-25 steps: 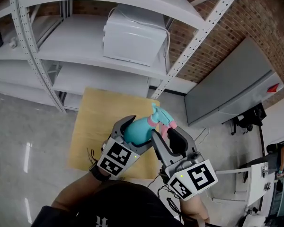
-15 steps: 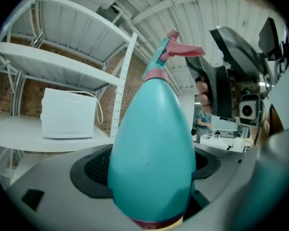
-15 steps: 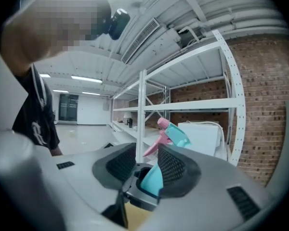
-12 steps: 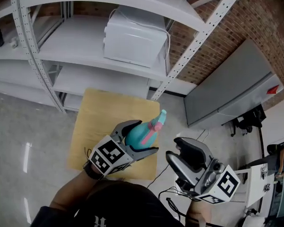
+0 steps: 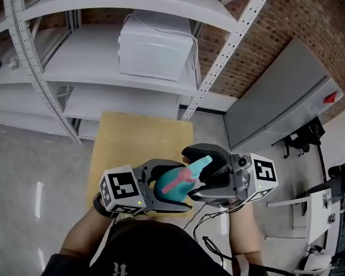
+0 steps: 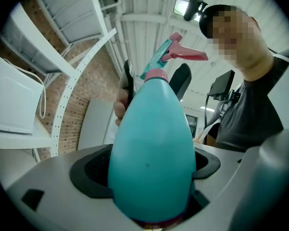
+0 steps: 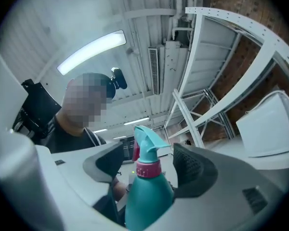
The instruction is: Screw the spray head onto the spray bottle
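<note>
Left gripper [image 6: 151,170] clamped around teal spray bottle [image 6: 151,143], right gripper [image 7: 151,163] jaws just opening, apart, spray head [image 7: 145,146] between them

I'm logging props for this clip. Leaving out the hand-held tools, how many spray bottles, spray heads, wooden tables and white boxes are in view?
spray bottle: 1
spray head: 1
wooden table: 1
white box: 1
Total: 4

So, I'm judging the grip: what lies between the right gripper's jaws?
The pink collar and teal spray head of the teal plastic spray bottle, in the right gripper view. The right gripper has just been opening its jaws.
</note>
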A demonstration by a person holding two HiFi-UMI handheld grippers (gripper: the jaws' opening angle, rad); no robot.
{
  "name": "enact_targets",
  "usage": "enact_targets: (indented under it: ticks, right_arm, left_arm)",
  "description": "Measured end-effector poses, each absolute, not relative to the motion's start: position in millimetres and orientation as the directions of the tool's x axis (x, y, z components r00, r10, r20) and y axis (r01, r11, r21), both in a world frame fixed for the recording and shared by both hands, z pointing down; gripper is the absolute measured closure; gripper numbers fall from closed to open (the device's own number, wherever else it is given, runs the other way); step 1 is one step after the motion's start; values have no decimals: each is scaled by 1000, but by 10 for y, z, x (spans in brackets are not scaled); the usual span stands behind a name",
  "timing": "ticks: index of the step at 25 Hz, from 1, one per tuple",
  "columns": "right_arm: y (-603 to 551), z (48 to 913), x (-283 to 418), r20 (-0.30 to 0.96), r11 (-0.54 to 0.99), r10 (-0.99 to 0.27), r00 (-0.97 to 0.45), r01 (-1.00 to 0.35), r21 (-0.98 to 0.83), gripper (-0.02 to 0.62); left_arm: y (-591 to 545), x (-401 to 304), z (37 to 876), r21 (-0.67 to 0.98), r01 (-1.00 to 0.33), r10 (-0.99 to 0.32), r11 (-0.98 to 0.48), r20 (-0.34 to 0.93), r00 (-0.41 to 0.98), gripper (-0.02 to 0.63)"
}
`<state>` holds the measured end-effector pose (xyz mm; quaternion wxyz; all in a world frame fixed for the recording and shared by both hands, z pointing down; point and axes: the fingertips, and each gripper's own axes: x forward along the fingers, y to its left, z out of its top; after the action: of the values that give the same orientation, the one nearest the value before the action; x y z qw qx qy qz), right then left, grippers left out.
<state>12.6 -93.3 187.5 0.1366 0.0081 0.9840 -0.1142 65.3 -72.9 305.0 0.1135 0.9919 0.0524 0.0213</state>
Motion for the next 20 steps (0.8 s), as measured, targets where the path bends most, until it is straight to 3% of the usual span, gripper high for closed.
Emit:
enact_targets:
  ticks: [9, 12, 20]
  right_arm:
    - [-910, 1920, 30, -222, 989, -12, -975, 22, -149, 301]
    - [-928, 1925, 46, -188, 994, -56, -980, -36, -106, 450]
    - [-1159, 2141, 75, -59, 963, -265, -962, -261, -65, 474]
  left_arm:
    - [-657, 703, 3127, 234, 134, 153, -963, 63, 986, 163]
    - [-688, 724, 3155, 244, 124, 145, -962, 70, 987, 163]
    - [-950, 698, 3309, 195, -33, -5, -980, 146, 989, 163]
